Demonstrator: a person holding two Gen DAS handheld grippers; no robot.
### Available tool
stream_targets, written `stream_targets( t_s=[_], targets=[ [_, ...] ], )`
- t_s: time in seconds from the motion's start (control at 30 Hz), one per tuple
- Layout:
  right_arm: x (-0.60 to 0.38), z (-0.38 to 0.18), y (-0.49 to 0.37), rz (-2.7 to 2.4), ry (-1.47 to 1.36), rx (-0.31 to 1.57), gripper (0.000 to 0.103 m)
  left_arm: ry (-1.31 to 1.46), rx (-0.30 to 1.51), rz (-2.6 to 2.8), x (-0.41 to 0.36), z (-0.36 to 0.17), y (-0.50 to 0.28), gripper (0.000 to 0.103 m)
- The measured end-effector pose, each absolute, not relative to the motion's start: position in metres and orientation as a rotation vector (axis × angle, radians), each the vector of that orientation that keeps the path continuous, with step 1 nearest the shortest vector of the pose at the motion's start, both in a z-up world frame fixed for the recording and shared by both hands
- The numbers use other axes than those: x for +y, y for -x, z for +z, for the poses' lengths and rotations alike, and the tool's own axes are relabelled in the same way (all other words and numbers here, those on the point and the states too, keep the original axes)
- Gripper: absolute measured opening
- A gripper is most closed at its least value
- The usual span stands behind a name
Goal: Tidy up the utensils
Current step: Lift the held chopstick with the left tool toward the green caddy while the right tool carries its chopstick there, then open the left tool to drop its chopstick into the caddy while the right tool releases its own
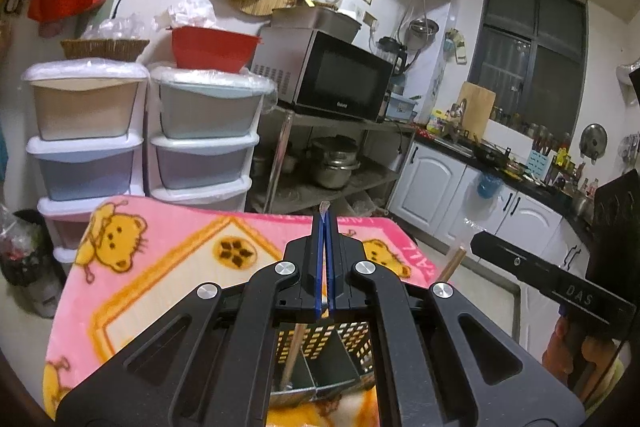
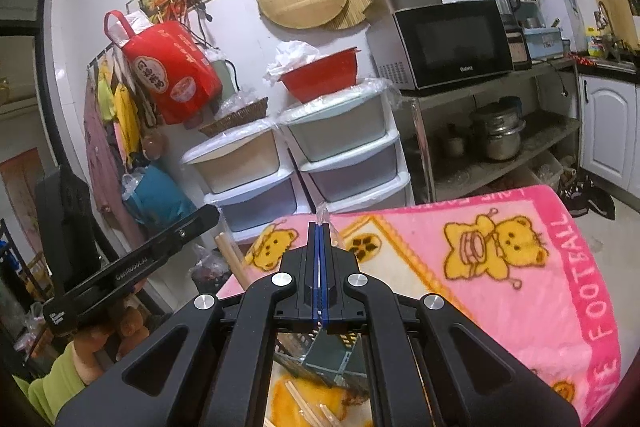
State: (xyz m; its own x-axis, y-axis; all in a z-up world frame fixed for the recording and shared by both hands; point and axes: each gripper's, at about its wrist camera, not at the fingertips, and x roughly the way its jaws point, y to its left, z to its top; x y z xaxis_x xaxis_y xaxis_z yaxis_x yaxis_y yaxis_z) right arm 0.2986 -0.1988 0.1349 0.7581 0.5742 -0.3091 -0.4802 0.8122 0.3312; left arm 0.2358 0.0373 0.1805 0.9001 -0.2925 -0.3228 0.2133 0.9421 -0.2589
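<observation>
Here much of the work area is hidden: in both wrist views the black gripper frames cover the lower middle, so the perforated utensil holder (image 1: 320,343) shows only through the gap between the arms. Its dark inner dividers are visible, but its rim and base are cut off. It stands on the pink bear-print blanket (image 1: 168,267), close under both tools.

The left gripper (image 1: 325,223) has its blue-edged fingers pressed together, and a small scrap of clear film sticks out at the tip; whether it is truly pinched is hard to make out. The right gripper (image 2: 319,231) is likewise closed with a similar clear scrap at its tip.

The left view shows a wooden handle (image 1: 294,355) leaning inside the holder, its lower end lost in glare. It also shows the right tool's body at the right edge, gripped by a hand (image 1: 576,351), with a wooden stick (image 1: 452,263) beside it. The right view instead shows pale chopsticks (image 2: 308,407) lying on the blanket just in front of the holder, cut off by the frame, and a wooden stick (image 2: 234,259) off the blanket's left edge. There the left tool is held by a hand (image 2: 108,331) with a green sleeve (image 2: 60,383).

Behind stand plastic drawers (image 2: 256,171) and a microwave (image 1: 340,79).
</observation>
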Motion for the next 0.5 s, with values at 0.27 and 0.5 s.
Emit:
stream_targets(
  t_s=[0.27, 0.5],
  targets=[
    [-0.207, 0.121, -0.3, 0.552, -0.269, 0.444, 0.001, 0.224, 0.388, -0.266, 0.039, 0.166, -0.231, 0.0],
    [-0.22, 0.106, -0.296, 0.525, -0.29, 0.477, 0.002, 0.233, 0.409, -0.248, 0.046, 0.157, -0.227, 0.01]
  ],
)
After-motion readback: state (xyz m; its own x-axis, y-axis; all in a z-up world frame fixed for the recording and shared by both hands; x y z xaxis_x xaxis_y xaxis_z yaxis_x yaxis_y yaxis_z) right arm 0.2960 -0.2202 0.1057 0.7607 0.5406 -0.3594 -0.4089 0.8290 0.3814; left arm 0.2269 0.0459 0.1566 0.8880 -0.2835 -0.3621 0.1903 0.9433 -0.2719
